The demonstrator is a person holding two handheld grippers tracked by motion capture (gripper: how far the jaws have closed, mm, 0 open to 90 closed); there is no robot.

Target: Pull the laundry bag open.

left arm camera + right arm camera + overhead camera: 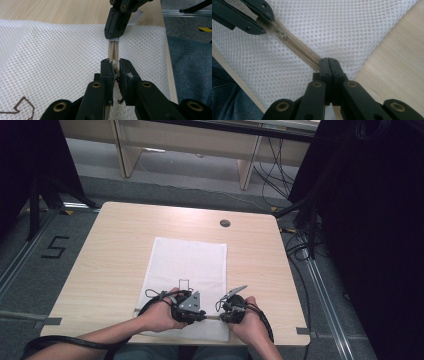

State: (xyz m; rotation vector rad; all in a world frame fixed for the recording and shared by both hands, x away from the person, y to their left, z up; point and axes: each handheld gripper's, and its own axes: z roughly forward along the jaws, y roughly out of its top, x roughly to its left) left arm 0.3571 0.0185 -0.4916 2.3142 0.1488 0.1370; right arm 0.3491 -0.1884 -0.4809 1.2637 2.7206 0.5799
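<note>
White mesh bag (pixel 187 270) lies flat on table (pixel 110 255), near front edge; contents can't be told, looks flat and empty, maybe. A small dark outline mark (pixel 184 283) sits on the bag mid-way, just beyond the grippers.

Left gripper (pixel 192 309) at the bag's near edge, jaws pinched on the zipper pull (pixel 115 68). Right gripper (pixel 231 310) just right of it, jaws fully closed on the zipper tape (pixel 308 55) at the bag's corner.

High view: both hands close together at the bag's near edge, zipper too small to read. Left gripper view: pull between the jaws, beige zipper running from it to right gripper (pixel 117 22). Right gripper view: teeth closed between both grippers, left gripper (pixel 265 21) at the slider.
</note>
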